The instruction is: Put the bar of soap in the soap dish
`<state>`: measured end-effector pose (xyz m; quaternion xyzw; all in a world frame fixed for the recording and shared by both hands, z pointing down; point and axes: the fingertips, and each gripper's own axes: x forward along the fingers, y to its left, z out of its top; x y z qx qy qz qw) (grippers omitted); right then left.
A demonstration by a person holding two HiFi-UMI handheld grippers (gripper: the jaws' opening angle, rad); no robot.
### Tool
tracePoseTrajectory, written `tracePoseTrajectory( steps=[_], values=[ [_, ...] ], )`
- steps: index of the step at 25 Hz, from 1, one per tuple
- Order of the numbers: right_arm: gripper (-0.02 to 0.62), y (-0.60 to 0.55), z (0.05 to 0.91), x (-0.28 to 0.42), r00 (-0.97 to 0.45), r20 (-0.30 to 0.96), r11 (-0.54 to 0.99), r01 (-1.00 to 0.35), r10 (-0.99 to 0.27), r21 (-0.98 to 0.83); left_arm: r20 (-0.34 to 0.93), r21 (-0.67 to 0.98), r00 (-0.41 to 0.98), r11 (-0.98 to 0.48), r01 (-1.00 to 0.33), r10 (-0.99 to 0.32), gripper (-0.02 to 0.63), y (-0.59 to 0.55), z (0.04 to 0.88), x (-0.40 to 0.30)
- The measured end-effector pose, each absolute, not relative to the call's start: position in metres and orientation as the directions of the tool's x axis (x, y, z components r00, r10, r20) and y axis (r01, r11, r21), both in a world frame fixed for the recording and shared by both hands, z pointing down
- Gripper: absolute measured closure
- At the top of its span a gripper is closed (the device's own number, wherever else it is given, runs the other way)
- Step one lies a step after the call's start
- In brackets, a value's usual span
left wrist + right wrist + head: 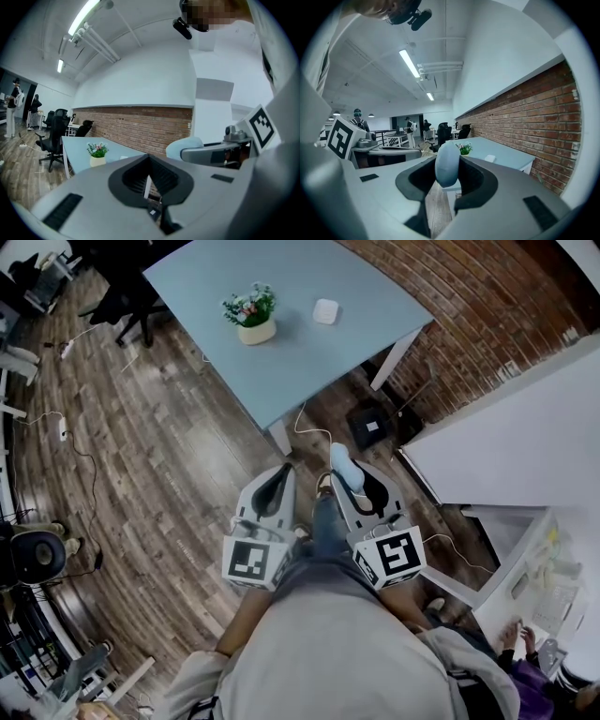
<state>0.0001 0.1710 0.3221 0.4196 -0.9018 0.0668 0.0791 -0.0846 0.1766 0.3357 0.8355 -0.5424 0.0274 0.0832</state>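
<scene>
A pale blue bar of soap (343, 465) is clamped between the jaws of my right gripper (349, 476), held at waist height above the wooden floor. In the right gripper view the soap (447, 165) stands upright in the jaws, in front of the table. The white soap dish (325, 311) lies on the light blue table (291, 371) ahead, to the right of a small potted plant (251, 317). My left gripper (278, 474) is beside the right one, jaws together with nothing between them (149, 176). The left gripper view shows the soap (185, 147) at right.
A white counter (506, 437) runs along the right, by the brick wall (469, 324). A black box (372, 426) sits on the floor under the table corner. A black office chair (122, 301) stands left of the table. Cables trail over the floor (75, 442).
</scene>
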Motion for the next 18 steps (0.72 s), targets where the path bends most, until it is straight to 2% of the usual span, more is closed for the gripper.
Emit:
tracePoseTrajectory(
  steps=[18],
  values=[
    [0.466, 0.05, 0.321, 0.014, -0.642, 0.209, 0.645, -0.761, -0.737, -0.063, 0.155, 0.103, 0.407, -0.395, -0.913, -0.9, 0.603, 0.055, 0.333, -0.068]
  ],
)
